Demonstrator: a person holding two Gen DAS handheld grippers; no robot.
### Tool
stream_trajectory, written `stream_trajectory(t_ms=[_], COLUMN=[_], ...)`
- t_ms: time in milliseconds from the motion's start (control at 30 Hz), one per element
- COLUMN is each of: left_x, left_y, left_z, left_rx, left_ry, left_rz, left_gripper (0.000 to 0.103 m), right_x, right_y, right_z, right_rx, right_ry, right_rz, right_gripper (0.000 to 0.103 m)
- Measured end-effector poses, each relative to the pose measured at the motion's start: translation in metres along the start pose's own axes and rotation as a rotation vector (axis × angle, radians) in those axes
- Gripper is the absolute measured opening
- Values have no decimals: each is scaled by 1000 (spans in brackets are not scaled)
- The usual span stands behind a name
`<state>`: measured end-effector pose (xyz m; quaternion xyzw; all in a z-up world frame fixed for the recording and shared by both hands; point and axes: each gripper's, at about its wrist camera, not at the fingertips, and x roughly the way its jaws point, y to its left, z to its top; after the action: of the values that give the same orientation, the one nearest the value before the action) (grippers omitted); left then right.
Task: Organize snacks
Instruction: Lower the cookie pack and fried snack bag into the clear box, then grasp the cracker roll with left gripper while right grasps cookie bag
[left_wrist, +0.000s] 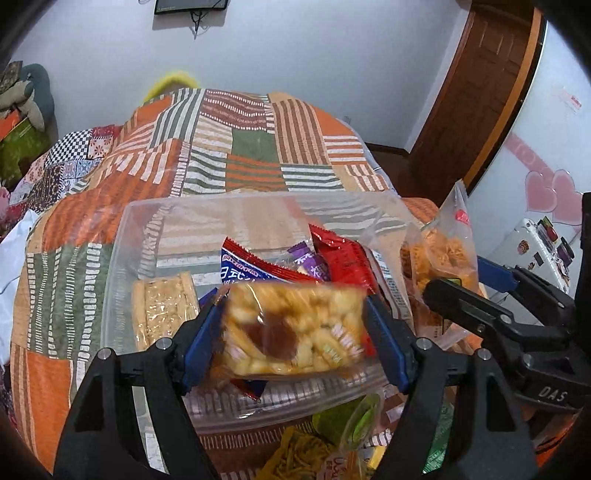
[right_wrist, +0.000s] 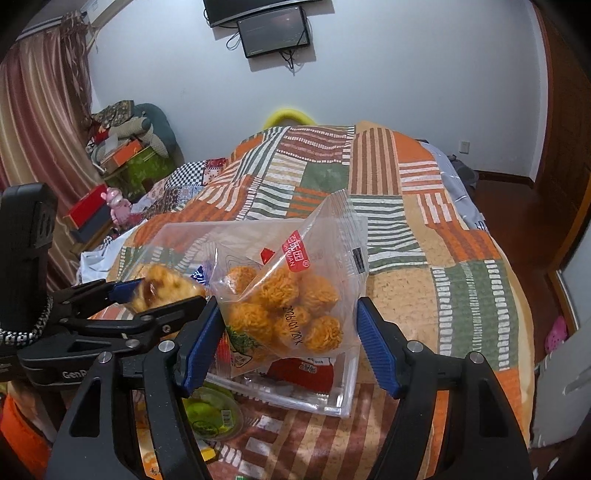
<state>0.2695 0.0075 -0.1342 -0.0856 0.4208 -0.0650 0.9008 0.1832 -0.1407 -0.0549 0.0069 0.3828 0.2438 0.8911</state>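
My left gripper (left_wrist: 295, 332) is shut on a clear packet of golden puffed rice cake (left_wrist: 291, 328), held over the clear plastic box (left_wrist: 122, 258) on the bed. The box holds a pale cracker pack (left_wrist: 166, 310), a blue-and-red packet (left_wrist: 251, 273) and a red packet (left_wrist: 343, 258). My right gripper (right_wrist: 288, 343) is shut on a clear bag of orange noodle balls (right_wrist: 284, 306), held above the box's right side (right_wrist: 332, 398). The right gripper (left_wrist: 461, 291) shows in the left wrist view, the left gripper (right_wrist: 147, 299) in the right wrist view.
The box stands on a patchwork bedspread (right_wrist: 443, 258). Near the front edge lie a green jelly cup (right_wrist: 210, 417) and a yellow noodle snack pack (left_wrist: 295, 458). Boxes and clutter (right_wrist: 125, 158) stand left of the bed; wooden floor (right_wrist: 517, 229) lies right.
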Motion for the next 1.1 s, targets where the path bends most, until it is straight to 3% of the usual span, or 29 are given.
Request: stream_trajectory(t_ms=[133,333,600,867,1100], left_x=[-5,-26,-73,-126,-145], left_y=[1,-2,-14,-13,-2], left_z=[0,-2,-13,-44,-87], left_rx=[-2,15,75,87,83], left_ry=[-12,-36,-85,-122,-74], left_rz=[2,-7,13,37,61], left_gripper=[77,77,82,92,94], right_x=[0,-7,-42,-78,-86], right_y=[-1,-7,5,19,36], right_z=[0,4,0,-22,-59], right_rx=[4,48,14,18,51], right_ry=[12,24,-23,-44,11], right_rz=[-10,42,18,27,70], right_gripper=[78,78,78,83,86])
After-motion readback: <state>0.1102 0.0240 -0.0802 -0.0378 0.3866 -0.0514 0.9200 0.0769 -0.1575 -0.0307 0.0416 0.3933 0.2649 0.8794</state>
